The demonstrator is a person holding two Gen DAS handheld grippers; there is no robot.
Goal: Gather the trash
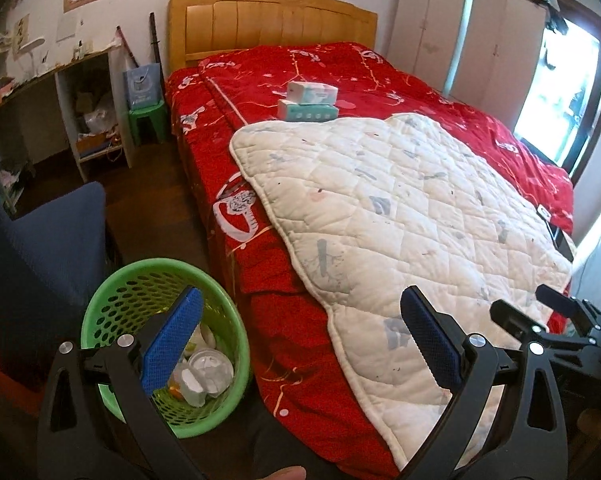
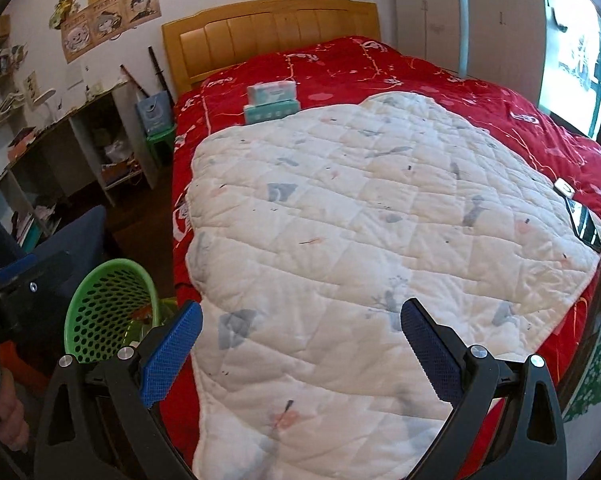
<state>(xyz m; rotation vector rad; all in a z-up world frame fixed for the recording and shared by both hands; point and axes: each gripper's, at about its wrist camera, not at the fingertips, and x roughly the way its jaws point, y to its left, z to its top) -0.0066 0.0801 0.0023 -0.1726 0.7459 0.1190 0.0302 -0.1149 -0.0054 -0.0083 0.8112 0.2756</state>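
A green mesh bin stands on the floor at the bed's left side and holds several pieces of trash, white cups and wrappers. It also shows in the right wrist view. My left gripper is open and empty, its left finger over the bin. My right gripper is open and empty above the white quilted pad on the bed. The right gripper also shows at the right edge of the left wrist view. Two tissue packs lie stacked near the headboard.
The bed has a red cover and wooden headboard. A phone and a small white item lie at the pad's right edge. A blue chair, desk shelves and green stool stand left.
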